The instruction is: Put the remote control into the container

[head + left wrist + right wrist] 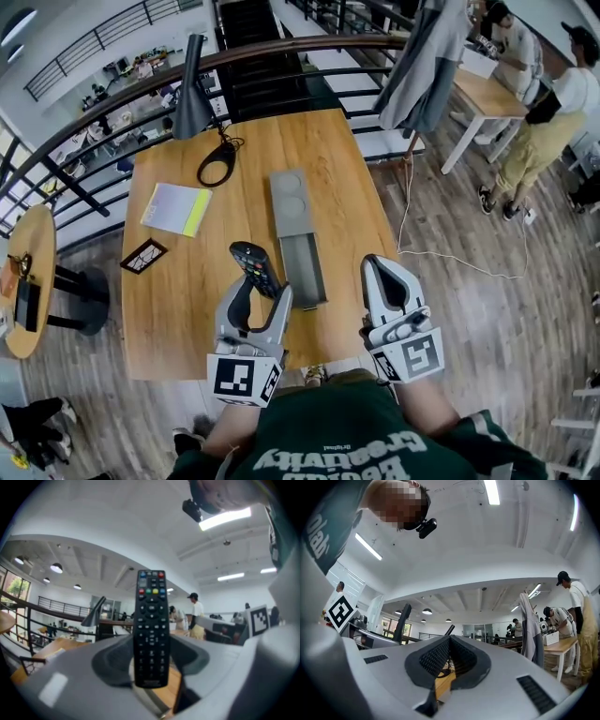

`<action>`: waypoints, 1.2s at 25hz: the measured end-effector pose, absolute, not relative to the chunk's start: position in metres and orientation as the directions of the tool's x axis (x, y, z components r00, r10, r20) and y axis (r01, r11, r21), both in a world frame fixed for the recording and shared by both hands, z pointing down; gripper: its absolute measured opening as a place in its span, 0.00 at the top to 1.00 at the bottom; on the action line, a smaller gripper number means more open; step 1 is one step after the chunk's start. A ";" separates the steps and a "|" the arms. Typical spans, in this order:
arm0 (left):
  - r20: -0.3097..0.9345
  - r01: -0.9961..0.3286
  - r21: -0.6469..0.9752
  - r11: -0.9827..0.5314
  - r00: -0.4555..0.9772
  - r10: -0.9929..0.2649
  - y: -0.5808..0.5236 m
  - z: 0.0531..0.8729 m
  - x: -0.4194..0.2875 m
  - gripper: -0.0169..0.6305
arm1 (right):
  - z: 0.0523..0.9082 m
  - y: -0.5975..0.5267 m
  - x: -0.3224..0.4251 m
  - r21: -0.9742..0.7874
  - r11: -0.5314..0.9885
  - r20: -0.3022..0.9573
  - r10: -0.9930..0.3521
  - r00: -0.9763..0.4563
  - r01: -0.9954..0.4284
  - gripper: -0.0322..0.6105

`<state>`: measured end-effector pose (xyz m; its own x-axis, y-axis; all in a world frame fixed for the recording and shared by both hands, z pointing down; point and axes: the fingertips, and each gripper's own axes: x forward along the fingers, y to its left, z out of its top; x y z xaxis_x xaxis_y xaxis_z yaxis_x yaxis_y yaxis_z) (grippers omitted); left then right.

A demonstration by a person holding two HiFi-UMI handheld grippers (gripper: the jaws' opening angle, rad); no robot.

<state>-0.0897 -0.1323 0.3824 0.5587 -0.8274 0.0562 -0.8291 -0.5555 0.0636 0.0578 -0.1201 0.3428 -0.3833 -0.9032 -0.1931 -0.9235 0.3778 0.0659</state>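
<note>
A black remote control [251, 263] stands between the jaws of my left gripper [264, 286], which is shut on its lower end. In the left gripper view the remote control [151, 625] points upright, its coloured buttons at the top, with the left gripper [151, 660] closed round its base. The long grey container [297, 234] lies on the wooden table [347, 206] just right of the remote, its near compartment open. My right gripper [377, 265] hovers at the table's near right corner, jaws together and empty; in its own view the right gripper [449, 641] has its pads touching.
A black desk lamp [192, 89] and its looped cable [217, 164] stand at the table's far side. A white and yellow notebook [176, 208] and a dark card [144, 255] lie at the left. A railing, a round side table [28, 272] and people [539, 131] surround it.
</note>
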 end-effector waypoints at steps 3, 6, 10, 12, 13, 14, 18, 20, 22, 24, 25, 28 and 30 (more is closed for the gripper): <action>0.062 -0.821 0.066 -0.568 0.571 -0.819 -0.141 0.385 -0.088 0.61 | 0.344 -0.126 0.055 0.075 0.376 -0.184 -0.905 -0.383 -0.924 0.92; 0.065 -0.817 0.064 -0.573 0.576 -0.815 -0.146 0.386 -0.084 0.61 | 0.339 -0.130 0.053 0.080 0.388 -0.200 -0.896 -0.396 -0.918 0.93; 0.074 -0.817 0.061 -0.573 0.577 -0.814 -0.151 0.389 -0.079 0.61 | 0.335 -0.135 0.054 0.084 0.396 -0.224 -0.887 -0.405 -0.914 0.93; 0.075 -0.821 0.061 -0.567 0.571 -0.818 -0.152 0.389 -0.077 0.61 | 0.336 -0.138 0.057 0.084 0.400 -0.226 -0.884 -0.409 -0.913 0.93; 0.076 -0.825 0.061 -0.563 0.566 -0.821 -0.153 0.390 -0.076 0.61 | 0.336 -0.140 0.058 0.085 0.403 -0.228 -0.882 -0.412 -0.911 0.93; 0.079 -0.829 0.059 -0.557 0.560 -0.825 -0.154 0.391 -0.075 0.61 | 0.336 -0.142 0.060 0.085 0.407 -0.230 -0.880 -0.415 -0.909 0.93; 0.110 -0.849 0.049 -0.527 0.529 -0.842 -0.158 0.397 -0.074 0.61 | 0.334 -0.150 0.061 0.081 0.436 -0.234 -0.866 -0.442 -0.896 0.93; 0.118 -0.855 0.049 -0.517 0.518 -0.847 -0.158 0.399 -0.071 0.61 | 0.332 -0.153 0.065 0.082 0.445 -0.241 -0.860 -0.451 -0.892 0.93; 0.124 -0.860 0.047 -0.508 0.510 -0.851 -0.158 0.401 -0.067 0.61 | 0.332 -0.157 0.069 0.079 0.452 -0.249 -0.854 -0.457 -0.888 0.93; 0.129 -0.863 0.046 -0.503 0.504 -0.854 -0.158 0.401 -0.061 0.61 | 0.333 -0.159 0.074 0.072 0.459 -0.254 -0.850 -0.461 -0.886 0.93; 0.130 -0.864 0.043 -0.502 0.503 -0.855 -0.158 0.400 -0.058 0.61 | 0.334 -0.159 0.077 0.072 0.463 -0.255 -0.848 -0.465 -0.884 0.93; 0.139 -0.869 0.036 -0.494 0.494 -0.858 -0.160 0.402 -0.051 0.61 | 0.335 -0.162 0.082 0.071 0.478 -0.256 -0.840 -0.479 -0.875 0.93; 0.155 -0.873 0.036 -0.487 0.486 -0.860 -0.162 0.407 -0.048 0.61 | 0.335 -0.164 0.084 0.069 0.488 -0.255 -0.835 -0.488 -0.870 0.93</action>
<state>-0.0484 -0.1622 0.4067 0.4860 -0.8601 0.1554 -0.8728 -0.4867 0.0361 0.0837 -0.1636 0.3353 -0.4881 -0.8347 -0.2548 -0.8702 0.4879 0.0686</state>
